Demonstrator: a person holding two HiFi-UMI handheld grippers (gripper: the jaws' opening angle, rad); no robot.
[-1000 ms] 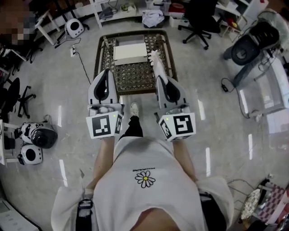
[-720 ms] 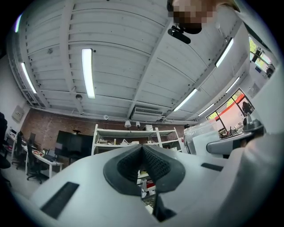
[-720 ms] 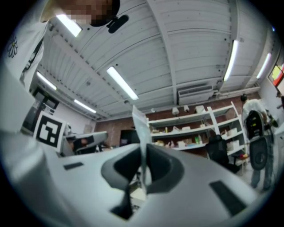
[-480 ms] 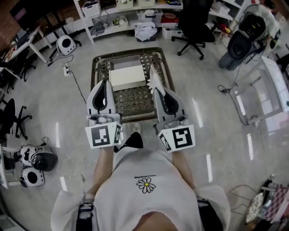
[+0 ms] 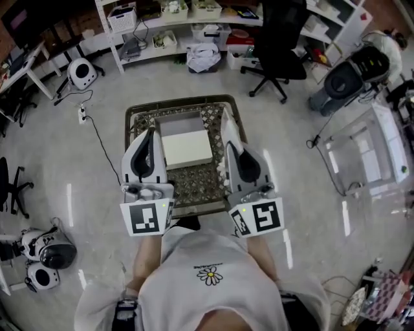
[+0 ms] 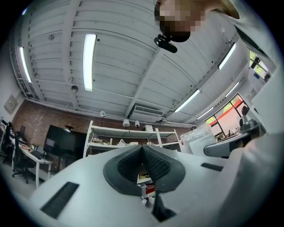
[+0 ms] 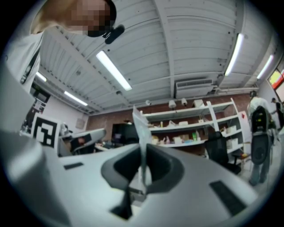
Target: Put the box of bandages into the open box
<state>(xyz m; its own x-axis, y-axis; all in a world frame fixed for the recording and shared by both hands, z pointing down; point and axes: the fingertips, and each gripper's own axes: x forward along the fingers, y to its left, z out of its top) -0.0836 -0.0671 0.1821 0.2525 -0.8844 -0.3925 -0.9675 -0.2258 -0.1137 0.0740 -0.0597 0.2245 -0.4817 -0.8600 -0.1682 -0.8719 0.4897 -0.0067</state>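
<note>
An open white box [image 5: 185, 147] lies on a low table with a patterned top [image 5: 200, 180]. My right gripper [image 5: 229, 137] hangs over the table's right side, just right of the box. It is shut on a thin flat white pack [image 5: 227, 122] that sticks out past the jaws. In the right gripper view the pack [image 7: 141, 133] stands edge-on between the pads of the right gripper [image 7: 144, 165]. My left gripper [image 5: 150, 134] hovers over the table's left side, beside the box. In the left gripper view its pads [image 6: 155, 162] meet with nothing between them, and both gripper views point up at the ceiling.
White shelves with bins [image 5: 174, 13] line the far wall. A black office chair [image 5: 275, 39] stands behind the table at the right. A cable [image 5: 97, 132] runs on the floor to the left. A clear plastic case [image 5: 362, 155] sits at the right, round white devices [image 5: 45, 255] at the lower left.
The person has stepped toward the table, so it and the box now lie under both grippers. The right gripper still holds the thin pack; the left stays shut.
</note>
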